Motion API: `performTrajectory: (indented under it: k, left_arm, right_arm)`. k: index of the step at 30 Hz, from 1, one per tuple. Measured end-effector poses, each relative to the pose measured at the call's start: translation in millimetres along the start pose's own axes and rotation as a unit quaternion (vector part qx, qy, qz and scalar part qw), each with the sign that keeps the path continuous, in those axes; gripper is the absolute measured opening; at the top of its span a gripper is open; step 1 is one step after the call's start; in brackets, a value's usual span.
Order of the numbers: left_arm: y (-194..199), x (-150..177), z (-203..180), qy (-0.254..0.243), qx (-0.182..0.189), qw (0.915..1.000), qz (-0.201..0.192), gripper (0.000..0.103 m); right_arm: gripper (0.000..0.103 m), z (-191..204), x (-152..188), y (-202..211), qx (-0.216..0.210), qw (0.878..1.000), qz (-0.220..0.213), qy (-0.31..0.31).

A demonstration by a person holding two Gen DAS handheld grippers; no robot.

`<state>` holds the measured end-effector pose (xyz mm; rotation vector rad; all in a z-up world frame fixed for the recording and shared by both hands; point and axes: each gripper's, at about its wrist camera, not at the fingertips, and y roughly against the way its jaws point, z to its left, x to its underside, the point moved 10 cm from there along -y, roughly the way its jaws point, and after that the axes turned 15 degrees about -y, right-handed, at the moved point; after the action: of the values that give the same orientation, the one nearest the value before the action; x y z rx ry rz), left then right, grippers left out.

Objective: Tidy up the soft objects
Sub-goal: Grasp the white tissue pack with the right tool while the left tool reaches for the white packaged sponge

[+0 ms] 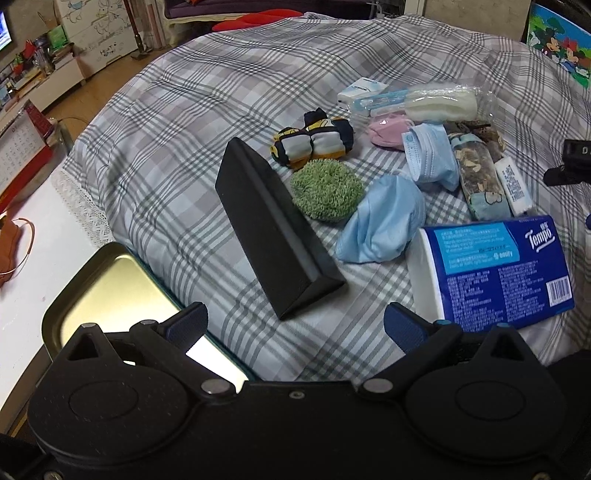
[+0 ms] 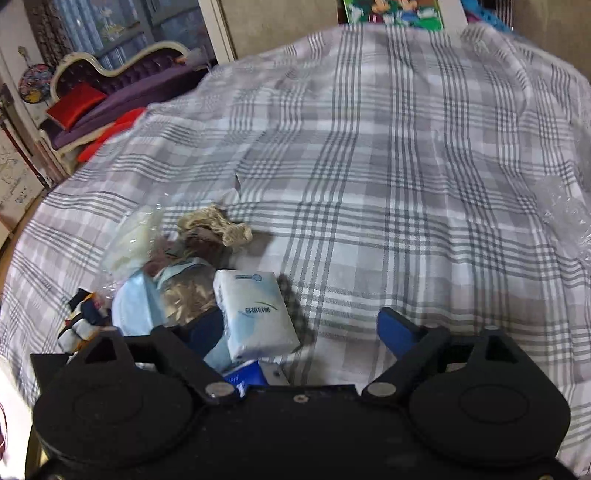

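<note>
Small white tissue pack (image 2: pixel 258 314), blue printed logo, flat on the plaid bedspread (image 2: pixel 406 184); long axis running away from the right gripper (image 2: pixel 299 332), nearer end between its spread, empty fingers. Masks and socks just left. Left gripper (image 1: pixel 295 325) likewise spread, grasping nothing, above the bedspread.

— What sort of place is this?
— A lived-in home, a bedroom or sitting room. A grey plaid cloth (image 2: pixel 369 155) covers the broad surface in the middle.
— What else shows it?
— A purple tufted chaise (image 2: pixel 122 88) with red cushions (image 2: pixel 75 105) by the wall, a white cabinet with cartoon rabbits (image 1: pixel 99 33) on a wooden floor, and a low shelf crowded with household clutter (image 1: pixel 33 62).
— Anything more?
— A desk calendar (image 1: pixel 20 151) at the left edge, and a Mickey Mouse picture (image 1: pixel 559 42) at the far side.
</note>
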<state>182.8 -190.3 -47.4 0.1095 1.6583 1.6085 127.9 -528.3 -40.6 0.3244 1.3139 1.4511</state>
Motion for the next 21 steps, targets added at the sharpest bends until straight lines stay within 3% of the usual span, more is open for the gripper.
performTrajectory:
  k: [11, 14, 18, 21]
  left_arm:
    - [-10.4, -36.1, 6.6, -0.016, 0.007, 0.9998, -0.002, 0.098]
    - [-13.4, -52.4, 5.8, -0.019, 0.015, 0.9997, -0.008, 0.098]
    - [-18.8, -78.3, -1.2, -0.025, 0.028, 0.9992, -0.016, 0.098]
    - [-26.2, -98.5, -9.4, -0.027, 0.041, 0.9987, -0.014, 0.098]
  right_arm:
    - [0.079, 16.0, 12.6, -55.9, 0.014, 0.998, 0.066, -0.012]
    - [0.062, 14.5, 16.1, -65.2, 0.016, 0.997, 0.077, -0.009]
    - [0.055, 15.3, 14.6, -65.1, 0.003, 0.998, 0.063, -0.005]
    - [0.053, 16.8, 11.0, -57.7, 0.001, 1.000, 0.027, 0.001]
